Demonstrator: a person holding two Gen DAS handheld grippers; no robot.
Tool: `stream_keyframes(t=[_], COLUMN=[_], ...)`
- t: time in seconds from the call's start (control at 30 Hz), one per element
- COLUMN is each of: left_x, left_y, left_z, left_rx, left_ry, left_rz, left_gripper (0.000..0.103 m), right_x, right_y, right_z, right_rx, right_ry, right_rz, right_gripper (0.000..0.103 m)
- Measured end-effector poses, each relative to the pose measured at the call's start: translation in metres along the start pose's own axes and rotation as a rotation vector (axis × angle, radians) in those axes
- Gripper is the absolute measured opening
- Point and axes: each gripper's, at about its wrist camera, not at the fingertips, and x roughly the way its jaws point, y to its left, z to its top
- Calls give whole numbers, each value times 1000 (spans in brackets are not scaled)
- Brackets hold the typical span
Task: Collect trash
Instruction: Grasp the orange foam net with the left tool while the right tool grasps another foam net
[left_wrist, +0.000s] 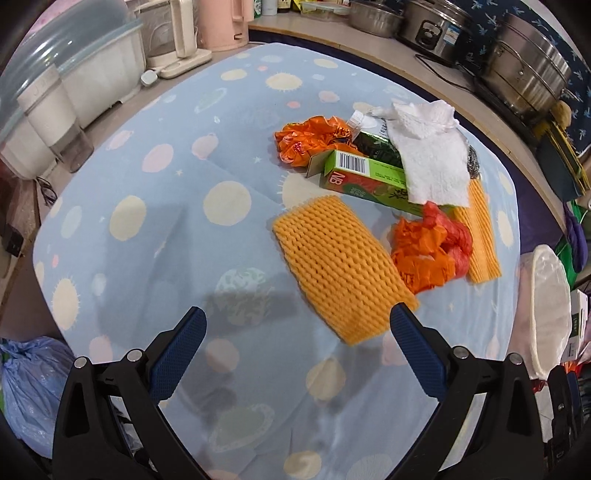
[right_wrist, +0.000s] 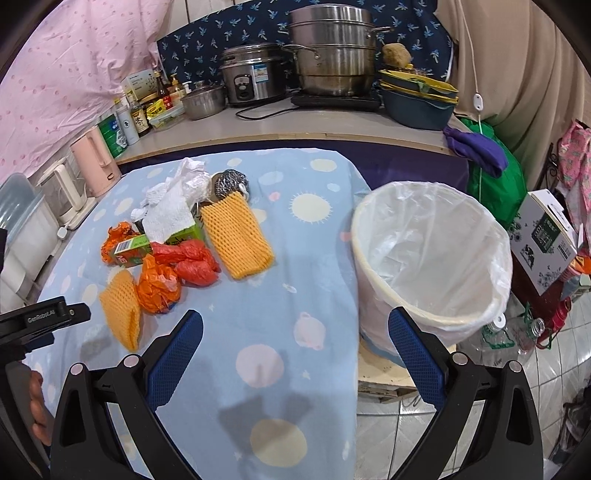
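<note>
Blue cloth (left_wrist: 147, 221) below, both tools (left tool (left_wrist: 297, 319), right tool (right_wrist: 295, 321)) gape wide, empty.

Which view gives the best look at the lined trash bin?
The right wrist view. The trash bin sits in full there, tilted toward the camera, so its rim, white liner and inside show, beside the blue cloth. The left wrist view catches only a sliver of its rim and liner at the right edge.

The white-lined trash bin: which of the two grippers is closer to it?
Right. The right gripper hangs open with one finger just in front of the trash bin. The left gripper is open over the foam net, farther away.
</note>
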Motion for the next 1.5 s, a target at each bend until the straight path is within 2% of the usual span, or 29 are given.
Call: stream_keyframes(t=[0.3,0.5,0.6,0.67,0.7,0.8,0.87,0.97,1.13,1.2,1.27,1.3,1.37,1.5], left_x=[41,57,65,69,71,74,74,73,62,57,53,52,49,43], left_y=[2,-1,1,3,3,5,5,2,3,0,-1,-1,-2,-3], left_z=[16,21,25,27,27,28,29,31,32,30,30,29,28,24], left_rx=[-98,-104,-109,-111,-110,-103,-89,-63,-16,1,12,17,23,33], left_ry=[100,135,156,168,174,178,180,174,128,110,97,92,85,78], left_rz=[-101,-137,-160,-172,-176,-186,-194,-194,-169,-157,-151,-148,-140,-130], left_gripper=[95,93,79,59,56,43,30,21,19,19,19,19,19,19], right_x=[31,58,74,86,92,112,126,145,172,181,182,180,173,153], right_y=[14,21,26,31,33,41,45,46,46,46,45,44,43,36], right_z=[14,24,31,37,40,50,57,64,67,65,63,62,61,60], right_rx=[-16,-10,-16,-17,-20,-43,-52,-38,-32,-31,-29,-30,-39,-28], right_ry=[26,46,56,62,67,78,89,115,152,176,173,168,158,124], right_rz=[6,31,43,61,65,77,77,87,97,104,111,114,119,119], right_gripper=[96,96,96,95,94,84,74,63,45,30,26,19,12,11])
